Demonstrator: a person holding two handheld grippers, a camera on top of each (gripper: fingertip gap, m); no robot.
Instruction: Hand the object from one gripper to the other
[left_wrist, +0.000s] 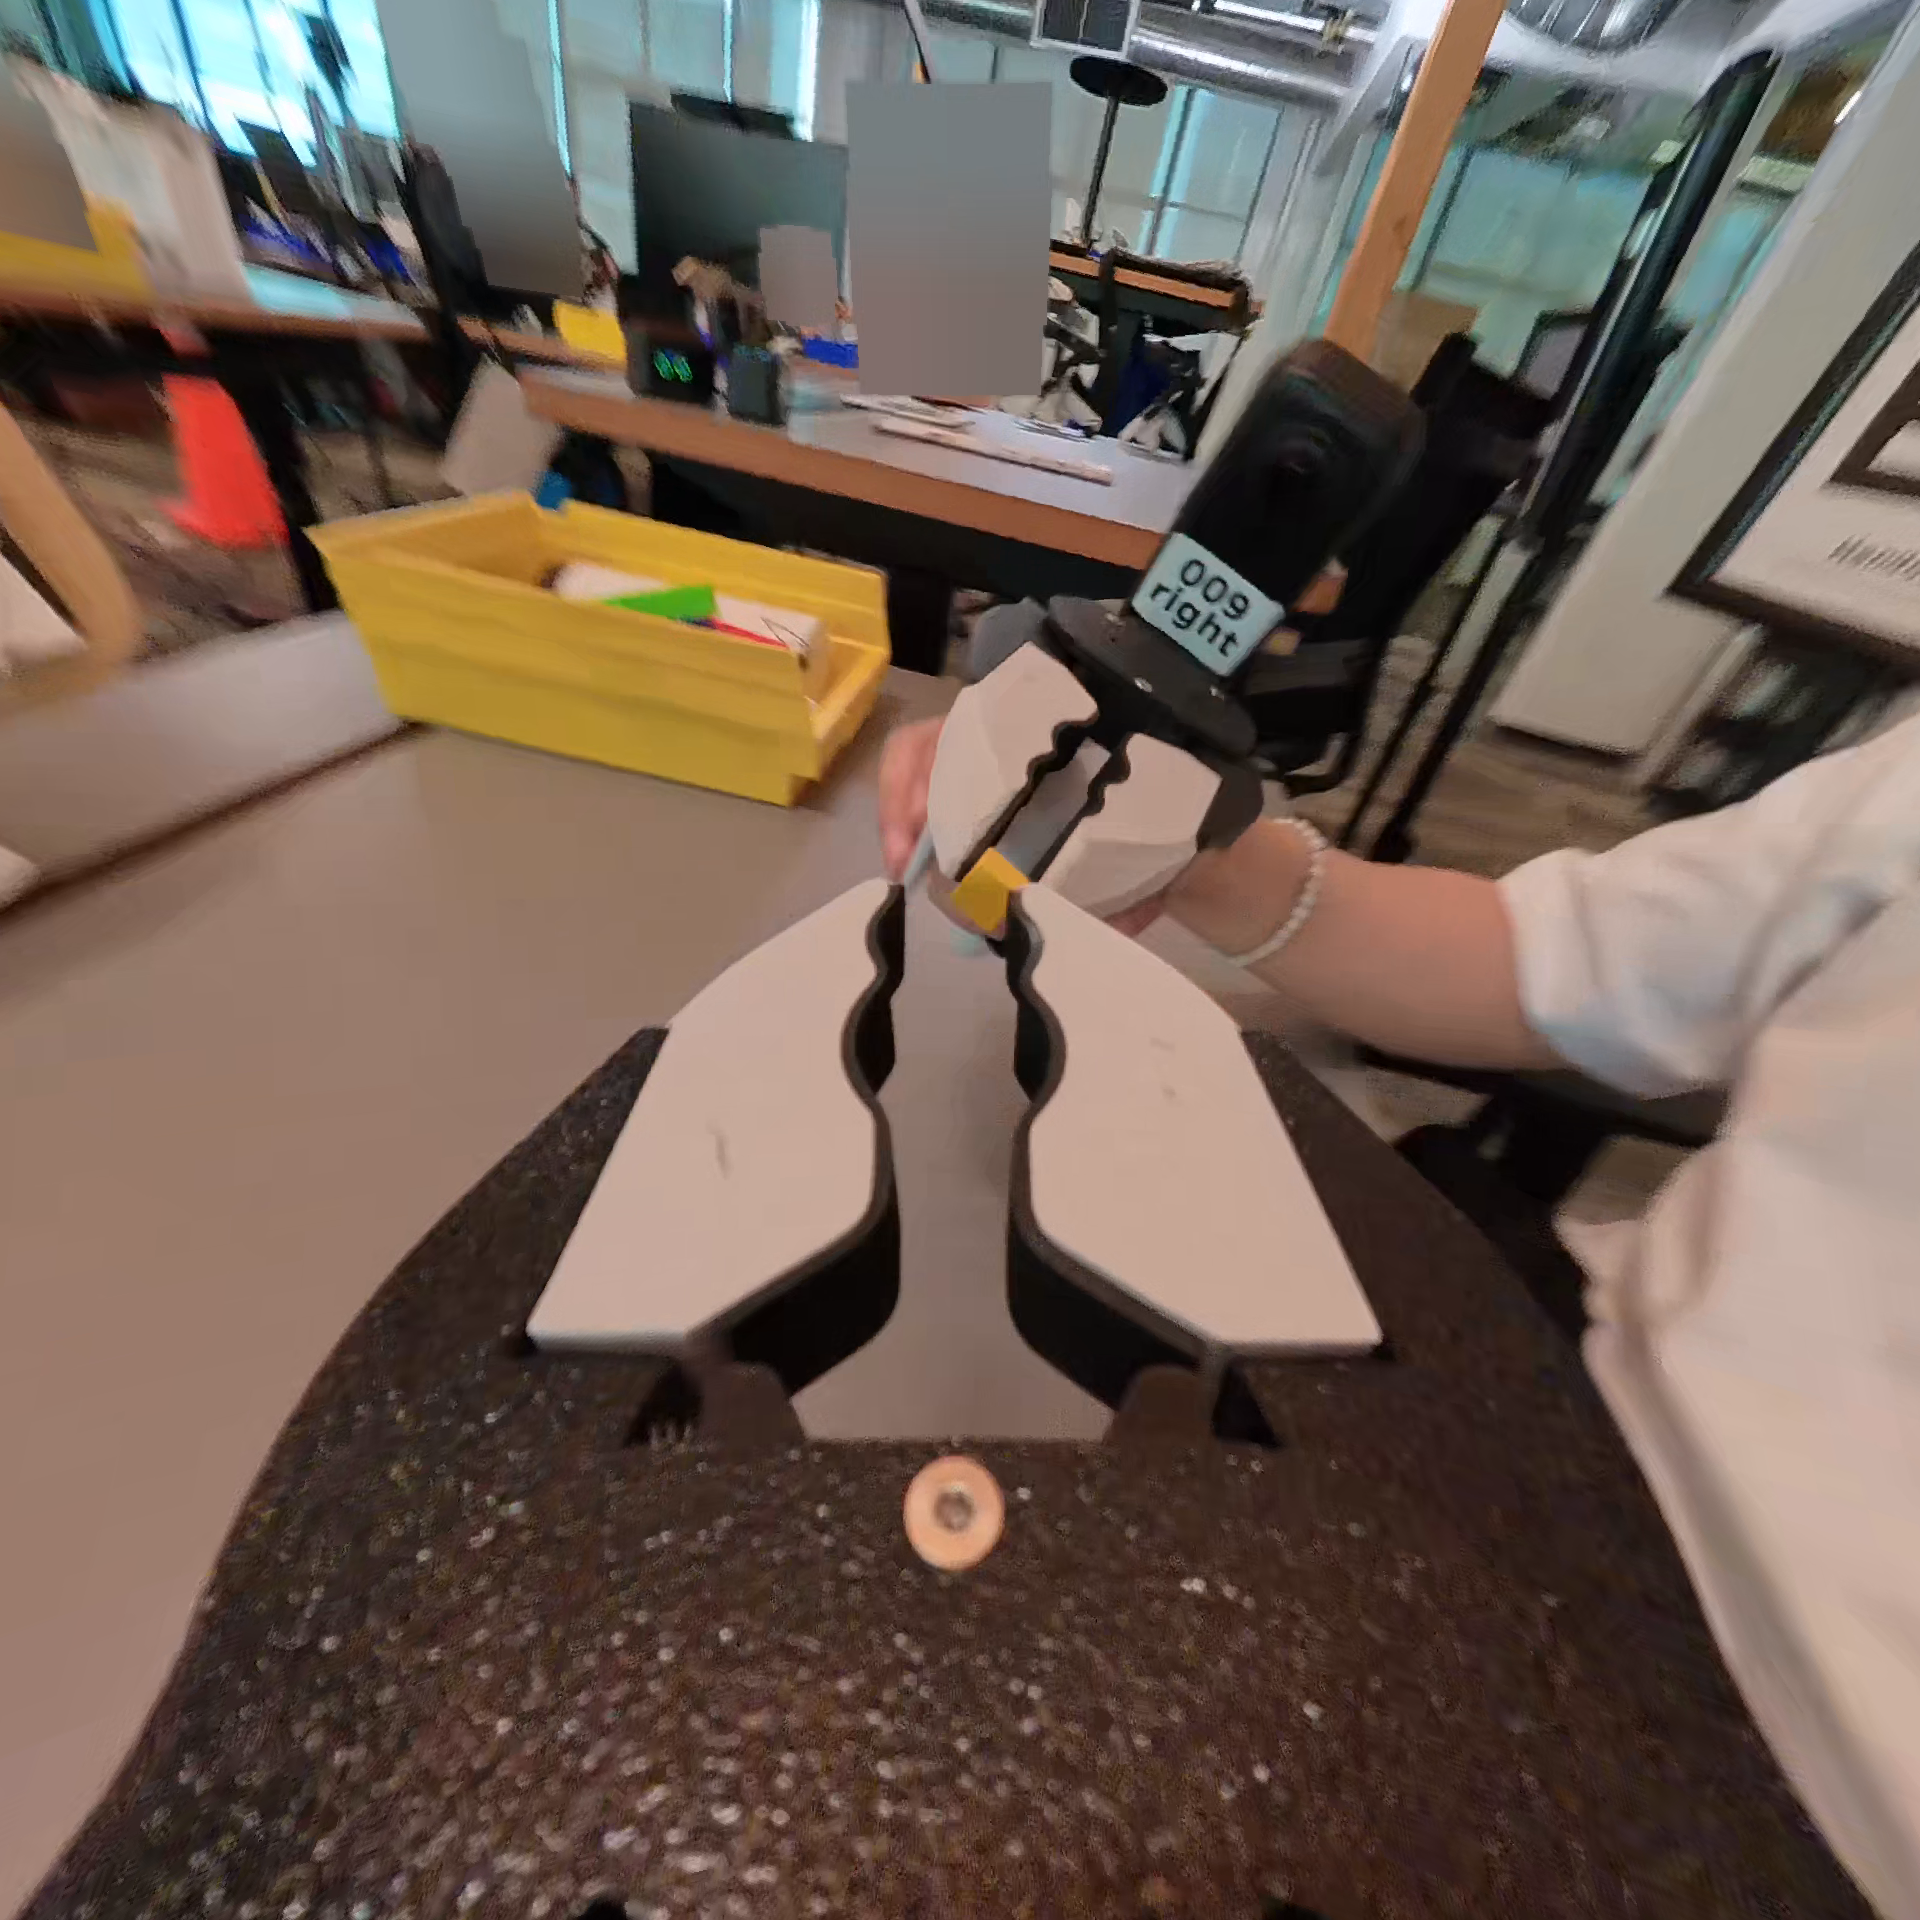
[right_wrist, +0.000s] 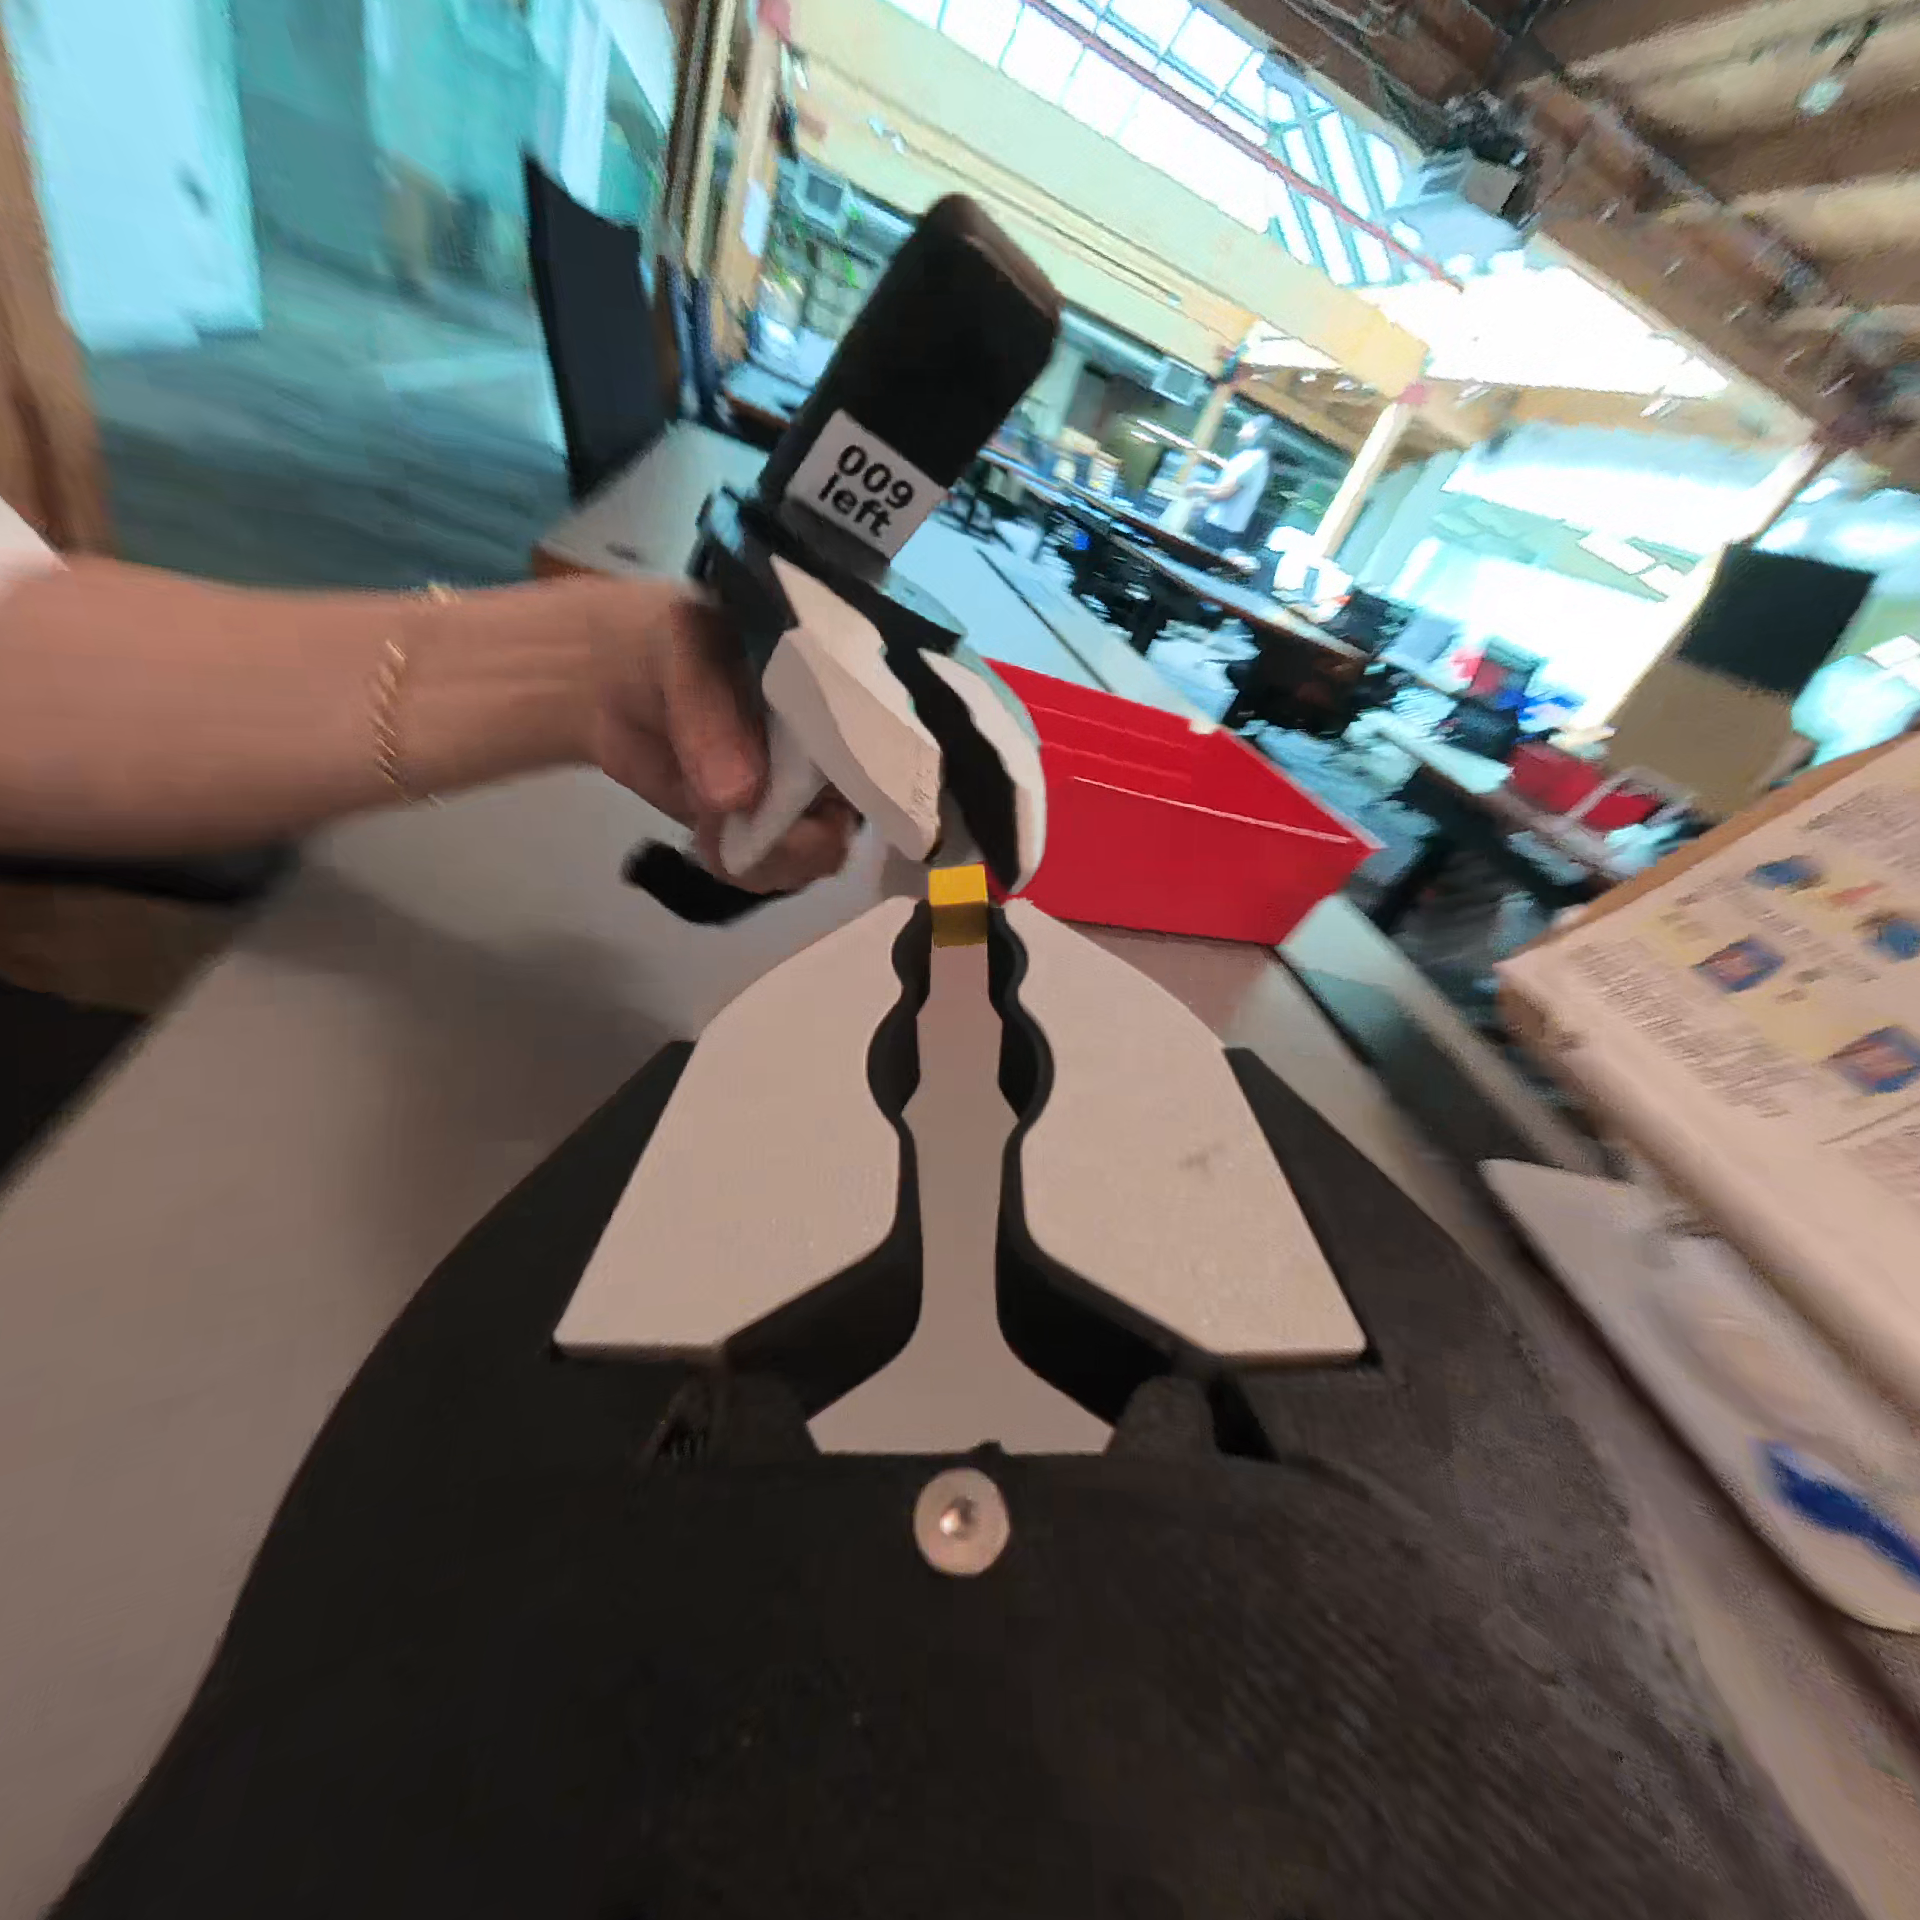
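Table (left_wrist: 312, 987): yellow bin (left_wrist: 603, 644) at its far edge, red bin (right_wrist: 1164, 821) at the opposite one.

Your right hand-held gripper (right_wrist: 958, 920) is clamped on the small yellow block (right_wrist: 957, 910), mid-air above the table.

Your left hand-held gripper (left_wrist: 951, 904) stands spread, tips just beside the block, one each side.

Centre the block between the left tips, close them squarely on its free faces, and only then release the right. The block is tiny, so I judge a skewed pinch would likely pop it out.
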